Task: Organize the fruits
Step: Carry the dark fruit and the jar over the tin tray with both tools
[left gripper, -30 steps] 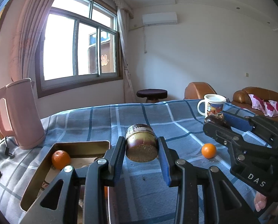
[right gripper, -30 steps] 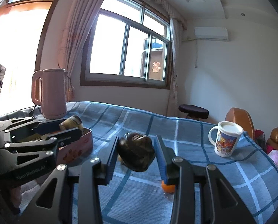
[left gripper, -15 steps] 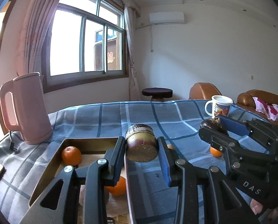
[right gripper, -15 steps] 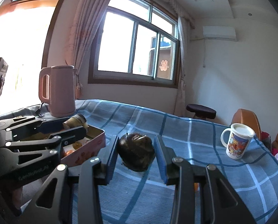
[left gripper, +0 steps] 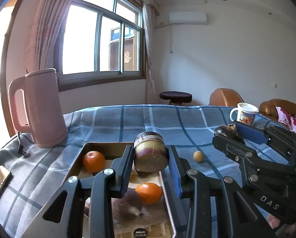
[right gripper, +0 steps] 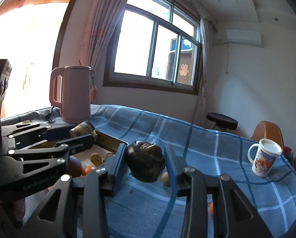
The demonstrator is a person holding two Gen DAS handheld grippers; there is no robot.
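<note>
Above the tin tray, left tongs clamping cut fruit, right tongs clamping dark fruit

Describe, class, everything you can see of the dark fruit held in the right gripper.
The dark fruit is roundish, nearly black and glossy, with a wrinkled, dented skin and a brownish, dried patch on its top. It hangs clear of the blue checked tablecloth, clamped on both sides by the blue pads of the right gripper. Only those pads touch it. The open tin lies just to its left.

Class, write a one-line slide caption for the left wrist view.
Left gripper holds a cut purple fruit above a tin tray containing two oranges.
</note>
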